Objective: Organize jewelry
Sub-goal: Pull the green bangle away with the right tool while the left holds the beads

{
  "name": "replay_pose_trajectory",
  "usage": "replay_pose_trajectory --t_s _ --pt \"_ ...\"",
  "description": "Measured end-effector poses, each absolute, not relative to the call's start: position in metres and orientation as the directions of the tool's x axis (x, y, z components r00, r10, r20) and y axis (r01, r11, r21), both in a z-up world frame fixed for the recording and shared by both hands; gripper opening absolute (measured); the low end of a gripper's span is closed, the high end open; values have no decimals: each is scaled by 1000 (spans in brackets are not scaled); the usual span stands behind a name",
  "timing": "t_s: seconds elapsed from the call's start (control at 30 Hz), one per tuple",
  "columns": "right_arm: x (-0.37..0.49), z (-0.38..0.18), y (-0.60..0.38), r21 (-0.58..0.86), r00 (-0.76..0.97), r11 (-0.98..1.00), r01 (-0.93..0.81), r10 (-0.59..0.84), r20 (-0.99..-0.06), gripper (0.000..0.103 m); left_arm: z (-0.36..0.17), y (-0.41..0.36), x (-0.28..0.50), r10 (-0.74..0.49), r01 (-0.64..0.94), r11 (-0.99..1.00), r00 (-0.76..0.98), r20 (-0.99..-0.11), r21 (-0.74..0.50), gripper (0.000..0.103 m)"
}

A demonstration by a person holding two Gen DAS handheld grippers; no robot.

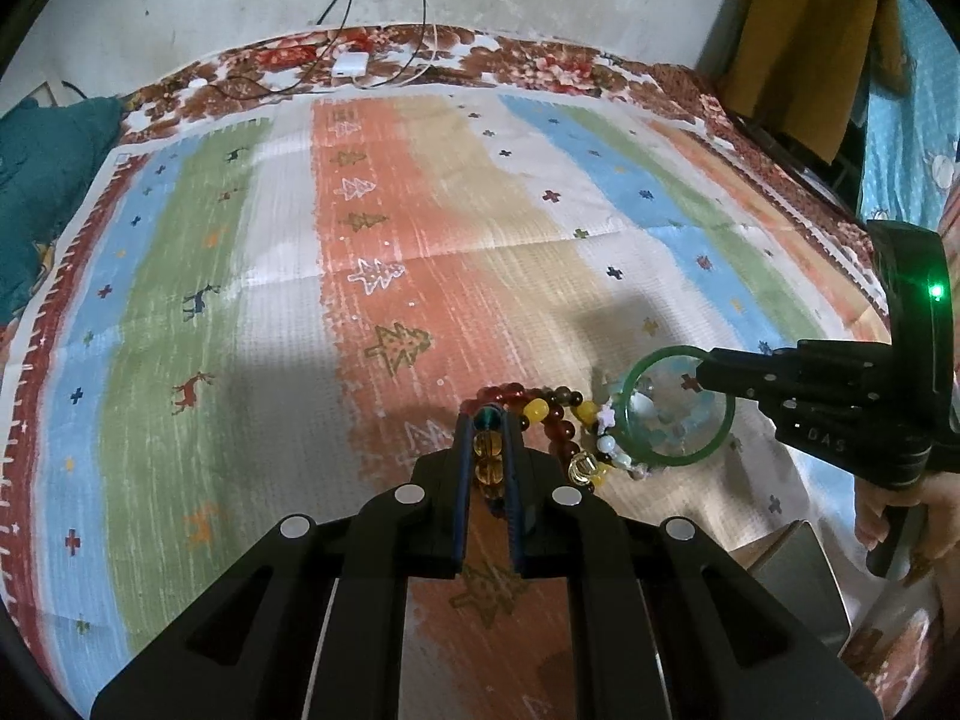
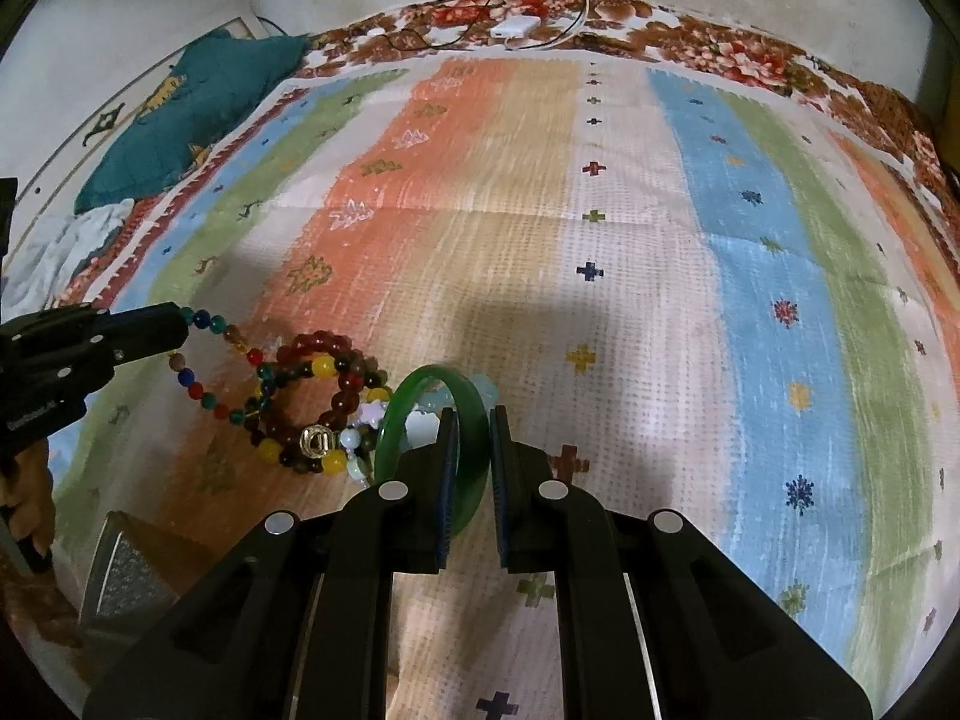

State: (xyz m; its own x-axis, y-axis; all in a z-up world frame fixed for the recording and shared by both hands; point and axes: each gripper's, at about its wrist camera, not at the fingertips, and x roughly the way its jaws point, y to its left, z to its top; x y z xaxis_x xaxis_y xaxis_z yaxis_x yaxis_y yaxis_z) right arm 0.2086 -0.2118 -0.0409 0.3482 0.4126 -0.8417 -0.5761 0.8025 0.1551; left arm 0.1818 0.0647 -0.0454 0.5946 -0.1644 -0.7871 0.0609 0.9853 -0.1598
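My left gripper [image 1: 487, 420] is shut on a strand of multicoloured beads [image 1: 487, 447], with amber and teal beads pinched between its fingers. In the right wrist view the left gripper [image 2: 180, 327] reaches in from the left, and the strand [image 2: 204, 319] hangs from its tip in a loop. My right gripper [image 2: 474, 420] is shut on a green bangle [image 2: 420, 381], gripping its rim edge-on. From the left wrist view the bangle [image 1: 666, 351] hangs at the right gripper's tip [image 1: 702, 375]. Between them, on the striped cloth [image 2: 630, 240], lies a dark red bracelet with yellow beads [image 2: 318, 339] tangled with a pale beaded one [image 2: 372, 414].
A grey box [image 2: 120, 570] sits at the near edge beside the pile, also visible as the box [image 1: 798, 564]. A teal cushion [image 2: 198, 114] lies far left. A white charger [image 2: 513, 24] with cables rests at the far edge. A yellow garment [image 1: 810, 30] hangs far right.
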Motion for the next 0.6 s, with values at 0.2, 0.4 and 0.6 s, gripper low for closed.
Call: replay_pose_trajectory --t_s 0.2,0.4,0.6 --pt "211 -50 -213 123 339 818 -562 364 -868 12 -48 61 182 -164 70 986 584 -795 -152 9" --pt "215 -52 -216 128 336 828 -546 356 -872 13 -49 60 182 -165 68 986 582 -796 -155 9" --pt "217 -60 -215 125 317 832 -540 338 -886 22 -50 60 185 -164 65 986 576 -801 -155 9"
